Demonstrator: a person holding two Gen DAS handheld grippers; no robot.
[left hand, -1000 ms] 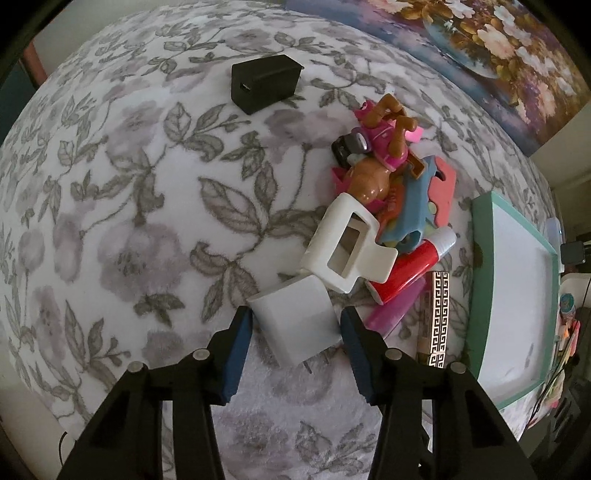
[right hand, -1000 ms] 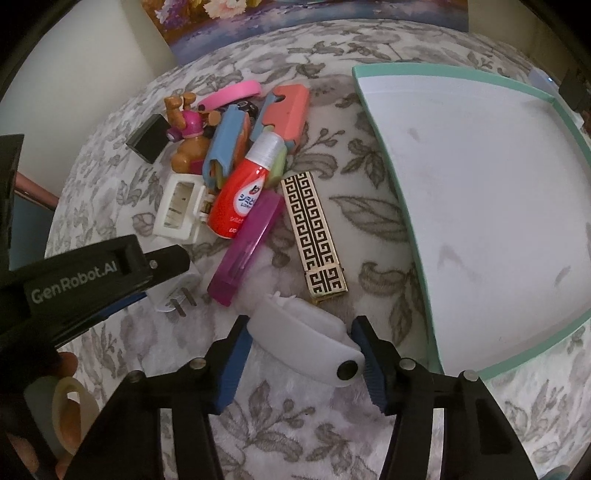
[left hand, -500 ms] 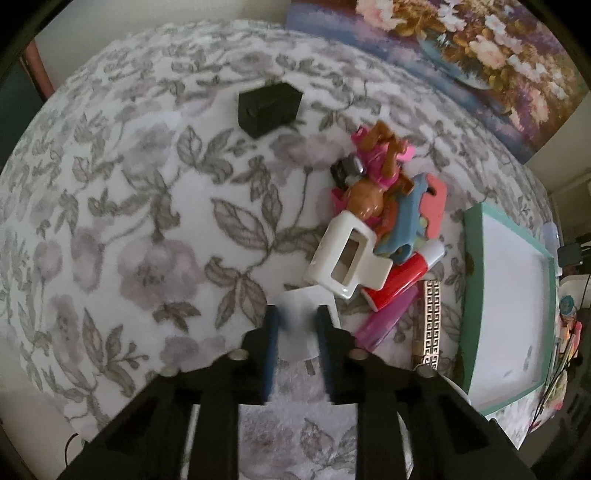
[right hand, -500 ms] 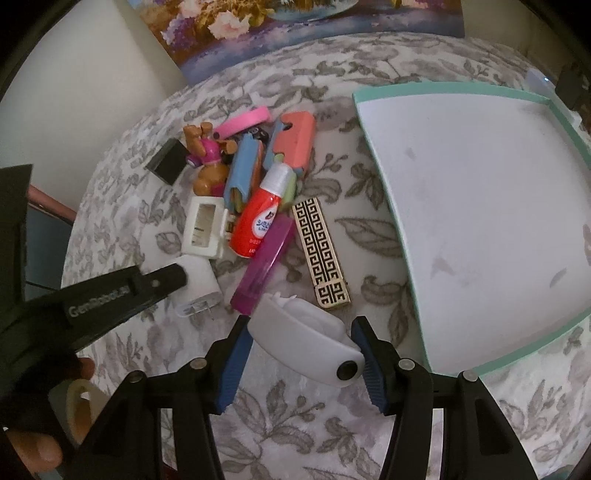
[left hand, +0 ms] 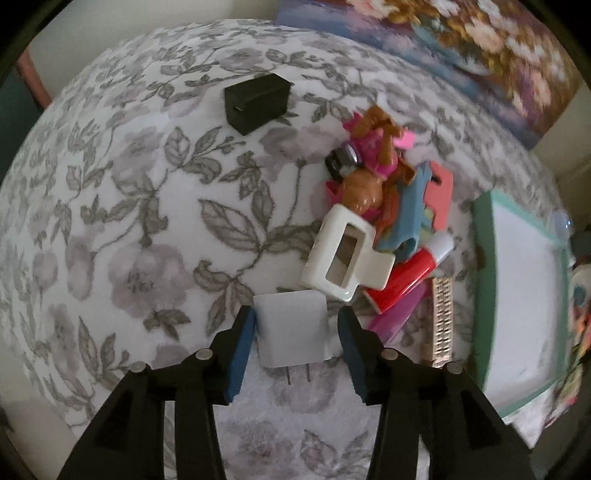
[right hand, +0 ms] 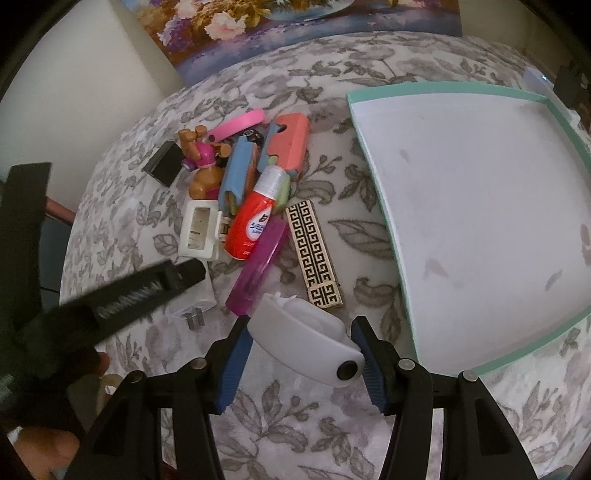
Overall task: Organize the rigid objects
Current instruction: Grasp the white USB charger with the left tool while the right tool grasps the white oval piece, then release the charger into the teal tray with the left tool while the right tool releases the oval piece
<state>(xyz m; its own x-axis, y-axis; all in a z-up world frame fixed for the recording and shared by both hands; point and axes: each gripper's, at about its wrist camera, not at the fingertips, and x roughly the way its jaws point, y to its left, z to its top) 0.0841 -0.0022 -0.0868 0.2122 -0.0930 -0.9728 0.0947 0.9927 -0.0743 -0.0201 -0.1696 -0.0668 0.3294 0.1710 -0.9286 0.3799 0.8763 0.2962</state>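
Floral tablecloth everywhere, with a painting propped at its far edge. Left gripper straddles the white plug adapter; jaws just reopened, left pad touching, right one clear. Right gripper is clamped on a grey plastic clip, just beside the empty teal-rimmed tray. Toy pile sits mid-table.
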